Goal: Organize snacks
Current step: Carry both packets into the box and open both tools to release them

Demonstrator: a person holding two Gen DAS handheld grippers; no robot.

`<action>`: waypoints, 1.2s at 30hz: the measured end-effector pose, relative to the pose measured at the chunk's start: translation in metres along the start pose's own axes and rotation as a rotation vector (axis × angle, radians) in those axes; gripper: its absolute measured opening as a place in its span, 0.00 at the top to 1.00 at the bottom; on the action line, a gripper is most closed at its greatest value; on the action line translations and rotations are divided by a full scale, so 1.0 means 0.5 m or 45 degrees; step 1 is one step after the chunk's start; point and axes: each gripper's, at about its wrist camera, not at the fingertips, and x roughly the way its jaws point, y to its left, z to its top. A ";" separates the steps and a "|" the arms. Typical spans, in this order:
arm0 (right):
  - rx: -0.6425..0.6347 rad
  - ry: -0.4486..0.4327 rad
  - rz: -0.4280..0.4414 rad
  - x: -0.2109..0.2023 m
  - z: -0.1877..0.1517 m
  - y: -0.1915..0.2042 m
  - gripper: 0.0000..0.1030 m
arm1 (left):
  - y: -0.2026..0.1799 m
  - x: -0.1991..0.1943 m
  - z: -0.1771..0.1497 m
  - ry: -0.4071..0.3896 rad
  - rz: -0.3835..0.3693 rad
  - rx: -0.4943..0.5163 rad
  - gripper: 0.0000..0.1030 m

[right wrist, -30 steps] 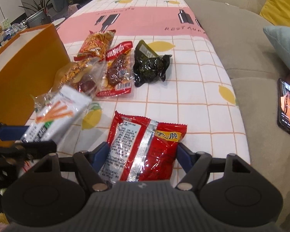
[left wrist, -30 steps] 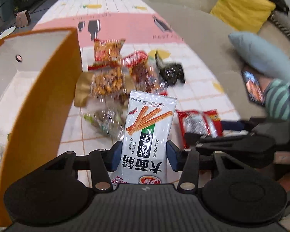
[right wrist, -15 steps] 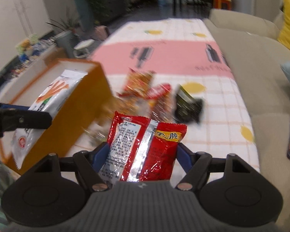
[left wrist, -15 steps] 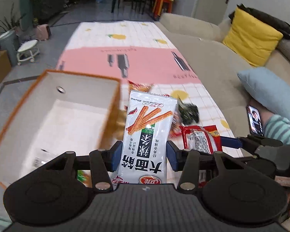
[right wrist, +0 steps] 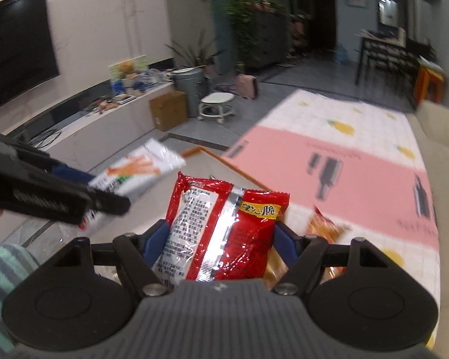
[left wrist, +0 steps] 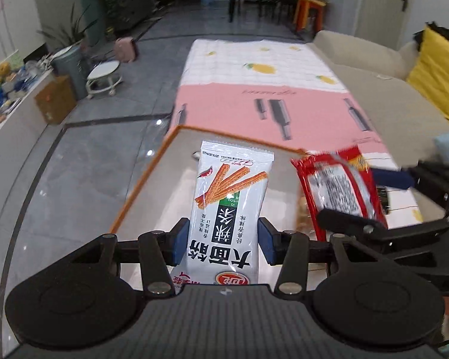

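Both grippers' fingers (left wrist: 181, 240) closed, side by side.

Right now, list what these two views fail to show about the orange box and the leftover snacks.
- Orange-rimmed cardboard box, left wrist view: its floor is mostly hidden behind the white spicy-stick packet and the left tool.
- Same box, right wrist view: only a blurred rim, behind the red foil packet.
- Leftover orange snack bag, right wrist view: blurred, partly hidden by the right tool.

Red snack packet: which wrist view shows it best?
The right wrist view: the red snack packet sits sharp and central, clamped between the right gripper fingers. The left wrist view shows it blurred, off to the side.
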 end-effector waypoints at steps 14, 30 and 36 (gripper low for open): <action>-0.440 0.139 0.036 0.212 0.055 0.107 0.30 | 0.112 0.136 -0.033 0.275 0.095 -0.099 0.47; -0.653 0.338 0.066 0.348 0.016 0.125 0.30 | 0.121 0.224 -0.055 0.488 0.147 -0.056 0.47; -0.720 0.391 0.074 0.366 0.003 0.139 0.30 | 0.125 0.235 -0.055 0.541 0.178 -0.045 0.46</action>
